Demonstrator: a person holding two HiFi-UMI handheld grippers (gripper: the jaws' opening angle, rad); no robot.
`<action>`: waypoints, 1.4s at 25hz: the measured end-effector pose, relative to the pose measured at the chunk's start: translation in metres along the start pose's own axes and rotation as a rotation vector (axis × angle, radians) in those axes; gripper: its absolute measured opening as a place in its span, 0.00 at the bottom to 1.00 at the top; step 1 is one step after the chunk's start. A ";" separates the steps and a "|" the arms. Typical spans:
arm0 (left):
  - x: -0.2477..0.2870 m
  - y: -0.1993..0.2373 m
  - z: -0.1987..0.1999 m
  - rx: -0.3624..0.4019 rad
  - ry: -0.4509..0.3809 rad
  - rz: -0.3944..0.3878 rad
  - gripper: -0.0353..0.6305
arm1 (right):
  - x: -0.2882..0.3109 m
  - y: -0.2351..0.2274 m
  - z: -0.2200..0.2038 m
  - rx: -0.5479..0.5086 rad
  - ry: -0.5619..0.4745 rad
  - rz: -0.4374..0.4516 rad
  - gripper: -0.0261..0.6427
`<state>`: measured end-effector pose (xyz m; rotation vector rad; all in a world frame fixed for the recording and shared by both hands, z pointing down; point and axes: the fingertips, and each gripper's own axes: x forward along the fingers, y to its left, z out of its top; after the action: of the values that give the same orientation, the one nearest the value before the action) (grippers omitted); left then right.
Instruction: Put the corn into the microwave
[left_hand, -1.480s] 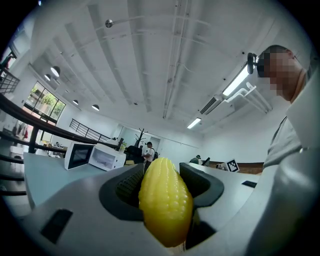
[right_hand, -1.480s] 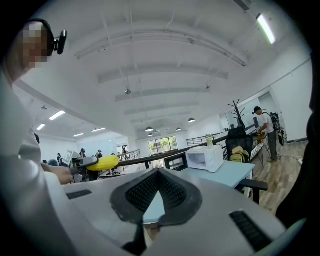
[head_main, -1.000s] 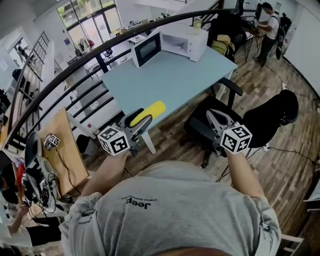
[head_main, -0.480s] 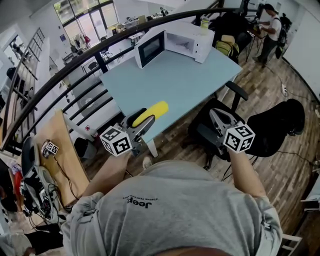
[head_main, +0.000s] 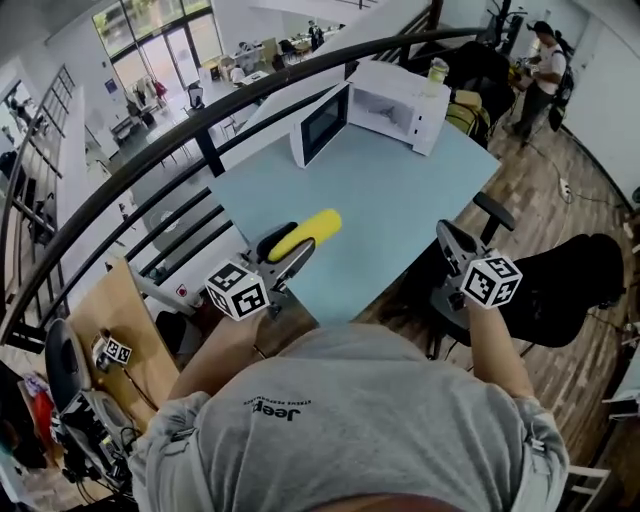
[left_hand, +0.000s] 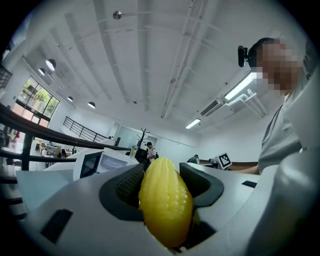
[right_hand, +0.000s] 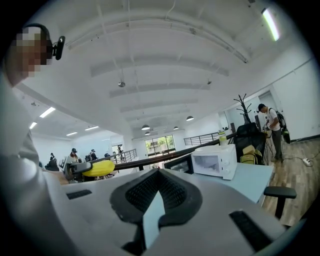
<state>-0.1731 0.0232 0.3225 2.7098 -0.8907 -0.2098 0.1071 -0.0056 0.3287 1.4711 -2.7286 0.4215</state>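
Seen from above, the wearer's grey shirt (head_main: 350, 430) fills the bottom of the head view and hides the near edge of the light-blue table (head_main: 400, 200); both forearms are cut off where they meet it. At the left, the left gripper (head_main: 290, 252) is held out level from a bent arm, and its marker cube covers the hand. Its jaws stand partly apart and are clamped on the corn (head_main: 303, 232), a yellow cob gripped at its near end, which is buried between the dark ribbed pads; the far end sticks out past the jaw tips over the table's near left part. Farther back, well apart from the corn, the white microwave (head_main: 390, 95) sits at the table's far end with its door (head_main: 320, 125) swung open to the left; its inside is too small and pale to make out. At the right, the right gripper (head_main: 447, 238) points forward and slightly down from an arm held close to the body. Its jaw tips are drawn together with nothing between them, and only a thin sliver of table shows through nearer the base. Beyond it, a black chair (head_main: 560, 285) is partly hidden behind the gripper and arm.
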 end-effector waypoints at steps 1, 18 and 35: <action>-0.004 0.012 0.003 0.000 0.001 0.001 0.41 | 0.011 0.000 0.004 -0.003 -0.002 -0.009 0.05; -0.047 0.148 0.034 -0.052 -0.033 0.054 0.41 | 0.137 -0.006 0.045 -0.028 -0.007 -0.087 0.05; 0.070 0.182 0.032 -0.066 -0.009 0.044 0.41 | 0.179 -0.099 0.040 -0.021 0.025 -0.056 0.05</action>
<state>-0.2255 -0.1662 0.3449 2.6279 -0.9289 -0.2376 0.0931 -0.2131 0.3376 1.5223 -2.6576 0.4060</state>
